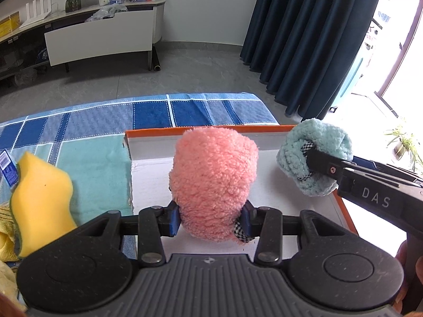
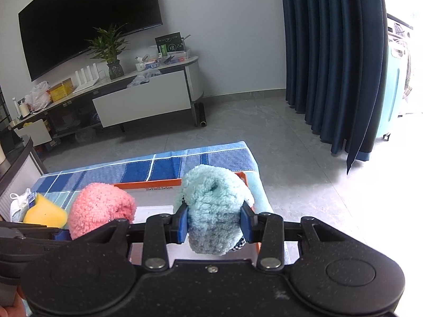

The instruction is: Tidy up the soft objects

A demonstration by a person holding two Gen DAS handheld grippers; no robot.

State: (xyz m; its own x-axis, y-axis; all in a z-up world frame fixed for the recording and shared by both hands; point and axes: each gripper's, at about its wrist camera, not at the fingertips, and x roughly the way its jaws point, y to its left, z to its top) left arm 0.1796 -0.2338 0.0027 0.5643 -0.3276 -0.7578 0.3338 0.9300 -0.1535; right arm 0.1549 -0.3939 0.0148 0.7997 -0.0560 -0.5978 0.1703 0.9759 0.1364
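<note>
My left gripper point(image 1: 210, 220) is shut on a fluffy pink rolled cloth point(image 1: 214, 182) and holds it above the orange-rimmed white box point(image 1: 206, 131). My right gripper point(image 2: 214, 222) is shut on a fluffy light-blue rolled cloth point(image 2: 214, 206), also above the box point(image 2: 148, 185), to the right of the pink one. The blue cloth point(image 1: 314, 155) shows at the right in the left wrist view, and the pink cloth point(image 2: 100, 208) at the left in the right wrist view. A yellow sponge point(image 1: 39, 198) lies left of the box.
The box sits on a blue and teal checked cloth point(image 1: 105, 121) over the table. A yellow cloth point(image 1: 6, 240) lies at the far left edge. Beyond are grey floor, a TV cabinet point(image 2: 142, 103) and dark blue curtains point(image 2: 330, 66).
</note>
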